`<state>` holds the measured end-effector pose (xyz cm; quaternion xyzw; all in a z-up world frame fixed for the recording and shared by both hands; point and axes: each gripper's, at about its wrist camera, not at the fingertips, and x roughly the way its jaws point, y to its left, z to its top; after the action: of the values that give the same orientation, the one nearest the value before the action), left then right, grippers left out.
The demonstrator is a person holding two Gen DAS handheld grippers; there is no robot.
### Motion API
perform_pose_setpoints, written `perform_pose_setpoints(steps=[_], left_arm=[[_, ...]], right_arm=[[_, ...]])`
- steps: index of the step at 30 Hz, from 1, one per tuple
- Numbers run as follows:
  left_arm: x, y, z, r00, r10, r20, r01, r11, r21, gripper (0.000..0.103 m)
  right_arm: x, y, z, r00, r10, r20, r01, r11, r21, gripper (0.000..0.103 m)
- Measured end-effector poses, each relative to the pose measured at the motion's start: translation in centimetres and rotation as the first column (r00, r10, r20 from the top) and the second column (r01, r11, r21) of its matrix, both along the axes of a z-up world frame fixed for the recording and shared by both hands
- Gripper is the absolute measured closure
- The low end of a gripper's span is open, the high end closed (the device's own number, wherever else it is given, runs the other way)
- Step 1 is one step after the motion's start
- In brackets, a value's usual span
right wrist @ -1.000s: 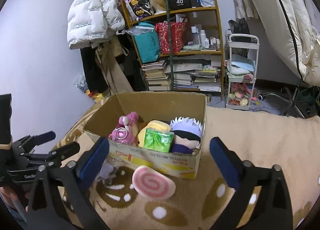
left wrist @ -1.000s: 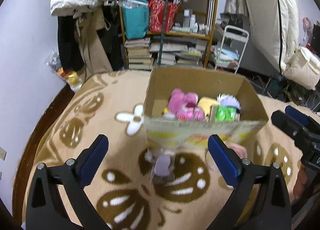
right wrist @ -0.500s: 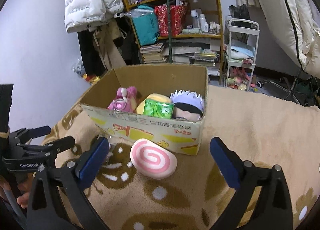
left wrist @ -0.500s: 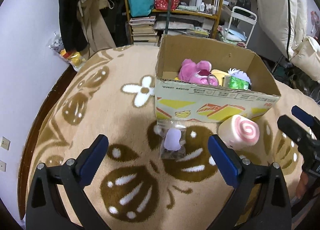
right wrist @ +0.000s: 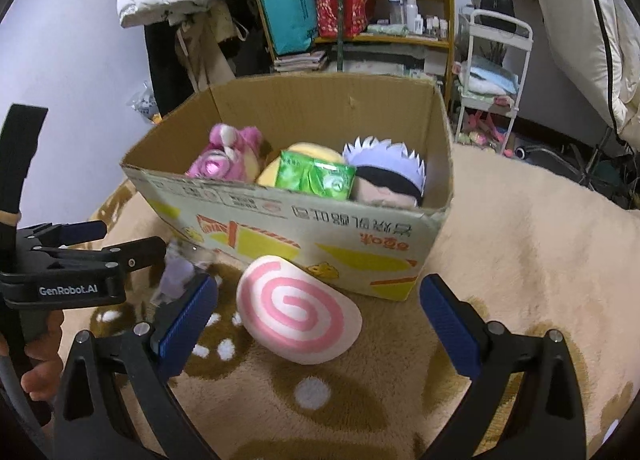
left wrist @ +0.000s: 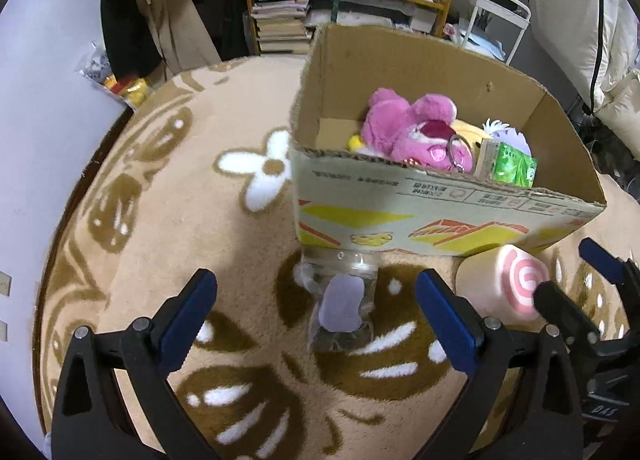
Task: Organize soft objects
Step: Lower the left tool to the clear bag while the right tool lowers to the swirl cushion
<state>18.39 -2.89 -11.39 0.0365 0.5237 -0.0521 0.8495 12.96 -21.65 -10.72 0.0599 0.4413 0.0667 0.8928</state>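
Note:
An open cardboard box (left wrist: pixel 400 208) (right wrist: pixel 304 224) stands on the patterned rug. It holds a pink plush bear (left wrist: pixel 416 128) (right wrist: pixel 224 156), a yellow plush (right wrist: pixel 304 156), a green packet (left wrist: pixel 512 168) (right wrist: pixel 316 176) and a white-haired plush head (right wrist: pixel 384 172). A pink-spiral swirl cushion (left wrist: pixel 508 284) (right wrist: pixel 296 312) lies on the rug before the box. A clear bag with a lilac plush (left wrist: pixel 340 304) (right wrist: pixel 176 272) lies left of it. My left gripper (left wrist: pixel 316 312) is open above the bag. My right gripper (right wrist: pixel 316 320) is open over the cushion.
The beige and brown rug (left wrist: pixel 160 220) (right wrist: pixel 520 260) covers the floor around the box. Behind stand a cluttered shelf (right wrist: pixel 352 20), hung coats (left wrist: pixel 168 20), a white cart (right wrist: pixel 492 72) and a pale mattress (right wrist: pixel 600 20). A wall is on the left.
Both grippers have dropped lower and come closer to the rug. The bag and the swirl cushion now sit larger between the open fingers. Nothing has been grasped.

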Motion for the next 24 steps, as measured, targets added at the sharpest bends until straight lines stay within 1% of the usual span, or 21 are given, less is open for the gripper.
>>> perform_pose_setpoints(steps=[7,13,18,21,23,24], left_arm=[[0.6,-0.2,-2.2,0.999,0.022,-0.042,-0.021,1.0,0.023,0.004],[1.3,-0.3,-4.2,0.995,0.034,-0.099,-0.03,0.999,0.036,0.004],[1.8,-0.2,-5.5,0.989,0.052,-0.138,-0.048,0.998,0.032,0.004],[2.0,0.0,-5.9,0.988,0.061,-0.144,-0.058,0.998,0.026,0.005],[2.1,0.1,-6.0,0.989,0.061,-0.134,-0.058,0.998,0.024,0.007],[2.2,0.2,-6.1,0.989,0.057,-0.137,-0.054,0.998,0.024,0.012]], right_arm=[[0.9,0.5,-2.0,0.999,0.018,-0.049,-0.019,1.0,-0.015,0.0],[1.3,1.3,-3.3,0.996,0.047,-0.073,-0.049,0.998,-0.035,0.0],[1.5,2.2,-4.0,0.992,0.086,-0.096,-0.092,0.994,-0.058,0.0],[1.5,2.6,-4.2,0.991,0.097,-0.097,-0.105,0.992,-0.075,0.0],[1.4,2.7,-4.1,0.993,0.088,-0.08,-0.096,0.99,-0.1,0.0],[1.4,2.7,-4.0,0.994,0.085,-0.071,-0.092,0.99,-0.107,0.0]])
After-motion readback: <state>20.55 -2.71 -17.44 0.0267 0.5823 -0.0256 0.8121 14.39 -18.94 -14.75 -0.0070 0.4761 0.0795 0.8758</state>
